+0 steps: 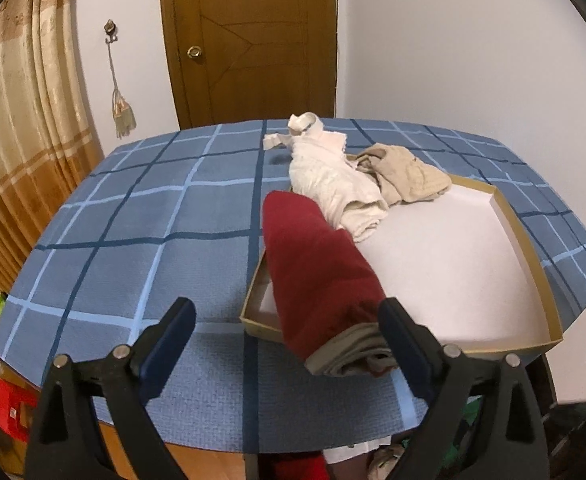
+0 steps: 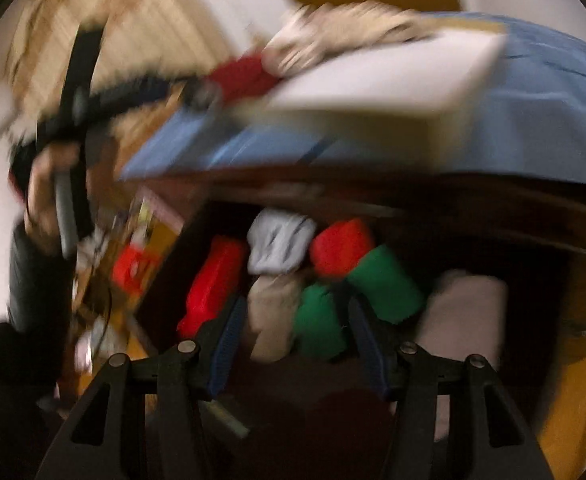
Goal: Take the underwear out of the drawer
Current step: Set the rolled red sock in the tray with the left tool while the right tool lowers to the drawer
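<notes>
A dark red roll of underwear (image 1: 313, 264) lies across the near left corner of a shallow cardboard box (image 1: 509, 208) on the table. My left gripper (image 1: 289, 332) stands open just behind it; the roll's grey end rests beside the right finger (image 1: 401, 340), and the left finger is far off. The right wrist view is blurred. My right gripper (image 2: 297, 332) hangs with its jaws half apart over an open drawer (image 2: 173, 272) below the tabletop. The drawer holds several rolls: red (image 2: 213, 284), white (image 2: 281, 244), green (image 2: 385, 284) and beige (image 2: 273, 312). Nothing is pinched between the right fingers.
A white garment (image 1: 333, 176) and a beige one (image 1: 409, 176) lie at the box's far end. A blue checked cloth (image 1: 133, 240) covers the table. A brown door (image 1: 253, 40) and a curtain (image 1: 21, 120) stand behind it. A hand (image 2: 49, 184) holds the left tool.
</notes>
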A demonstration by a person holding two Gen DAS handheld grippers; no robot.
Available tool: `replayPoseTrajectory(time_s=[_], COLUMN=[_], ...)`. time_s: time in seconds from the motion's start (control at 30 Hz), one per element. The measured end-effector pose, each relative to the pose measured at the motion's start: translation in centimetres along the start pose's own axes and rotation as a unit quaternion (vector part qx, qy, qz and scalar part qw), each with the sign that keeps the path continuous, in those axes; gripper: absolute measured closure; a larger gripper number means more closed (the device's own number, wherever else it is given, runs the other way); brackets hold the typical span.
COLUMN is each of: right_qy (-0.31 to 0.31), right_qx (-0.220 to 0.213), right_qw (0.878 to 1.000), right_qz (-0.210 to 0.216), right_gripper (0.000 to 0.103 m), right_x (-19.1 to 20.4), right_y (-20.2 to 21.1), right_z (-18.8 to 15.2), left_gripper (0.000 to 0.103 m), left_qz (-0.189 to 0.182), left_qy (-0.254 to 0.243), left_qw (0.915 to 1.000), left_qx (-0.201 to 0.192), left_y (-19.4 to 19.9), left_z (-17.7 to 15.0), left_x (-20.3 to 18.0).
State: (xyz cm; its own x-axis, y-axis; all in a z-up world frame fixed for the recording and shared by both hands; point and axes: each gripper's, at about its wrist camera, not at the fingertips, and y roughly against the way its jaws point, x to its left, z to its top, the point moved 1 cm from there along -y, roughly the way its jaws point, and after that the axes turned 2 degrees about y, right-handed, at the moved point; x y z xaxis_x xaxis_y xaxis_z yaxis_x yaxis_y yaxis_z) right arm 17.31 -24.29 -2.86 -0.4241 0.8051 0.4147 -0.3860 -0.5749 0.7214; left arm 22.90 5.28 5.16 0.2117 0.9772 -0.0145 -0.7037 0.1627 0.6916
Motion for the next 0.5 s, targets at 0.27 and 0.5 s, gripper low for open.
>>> replayPoseTrajectory(time_s=[0.27,0.5], right_qy=[0.047,0.022], right_qx=[0.090,0.155], right_qw=[0.995,0.987], right_qz=[-0.004,0.016], right_gripper=[0.046,0.046], right_x=[3.4,3.3], right_y=[-6.4,-10.8], right_z=[0.1,0.9], left_gripper=[0.009,0.009], left_qz=[-0.003,-0.012], left_qy=[-0.028,0.004], left_qw=[0.9996,0.9997], left_qx=[0.010,0.021], left_y=[2.6,2.6], left_z=[-3.3,-5.2], left_x=[0.9,2.3])
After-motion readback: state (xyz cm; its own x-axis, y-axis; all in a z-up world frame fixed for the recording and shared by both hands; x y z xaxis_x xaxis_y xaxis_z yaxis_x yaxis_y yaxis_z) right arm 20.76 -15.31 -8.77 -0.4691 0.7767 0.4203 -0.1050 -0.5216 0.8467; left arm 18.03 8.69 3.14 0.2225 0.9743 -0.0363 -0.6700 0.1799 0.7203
